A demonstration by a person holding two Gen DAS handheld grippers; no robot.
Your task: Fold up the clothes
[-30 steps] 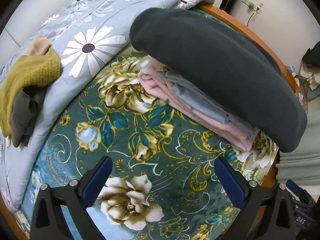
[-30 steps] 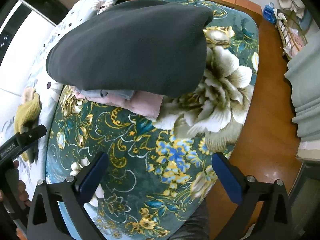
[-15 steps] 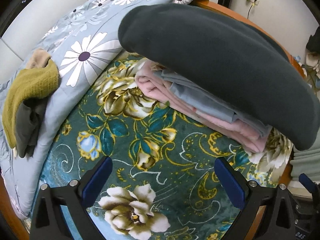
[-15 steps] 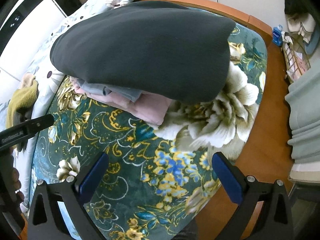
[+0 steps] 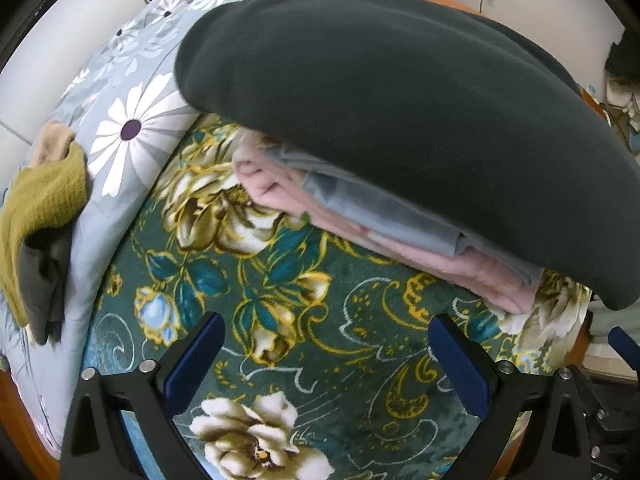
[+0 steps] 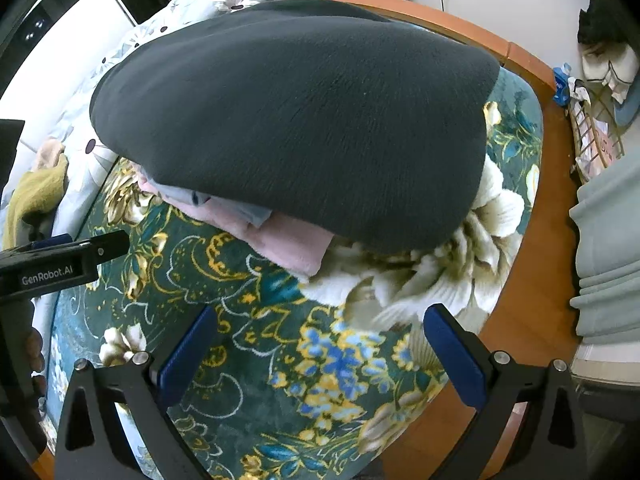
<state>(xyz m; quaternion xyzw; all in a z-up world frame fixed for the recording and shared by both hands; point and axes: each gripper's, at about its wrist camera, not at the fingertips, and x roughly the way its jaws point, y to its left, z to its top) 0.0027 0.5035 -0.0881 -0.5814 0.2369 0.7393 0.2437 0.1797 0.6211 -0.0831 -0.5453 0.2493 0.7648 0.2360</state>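
My left claw (image 5: 326, 354) hangs with its blue-padded jaws spread wide and empty above the floral blanket (image 5: 288, 320); my right claw (image 6: 320, 346) is likewise wide apart, gripping nothing, over the same bed. Ahead of both sits the stack of folded clothes: a dark grey fleece garment (image 5: 400, 112) lies on top, overhanging a folded grey-blue piece (image 5: 384, 216) and a pink fleece piece (image 5: 276, 192) at the bottom, all resting on the teal blanket with its gold-outlined roses. From the right wrist view the dark garment (image 6: 304, 128) covers most of the pile, with only a corner of the pink piece (image 6: 292, 248) and a sliver of grey-blue showing beneath it. To the left of the stack, a pale blue daisy-print quilt (image 5: 132, 120) is bunched along the bed, carrying a loose heap of unfolded clothes (image 5: 40, 208) in olive, beige and dark grey. In the right wrist view, the body of the left tool (image 6: 52, 268) reads "GenRobot.AI" in white lettering. An orange-brown wooden bed frame (image 6: 532, 264) rims the blanket.
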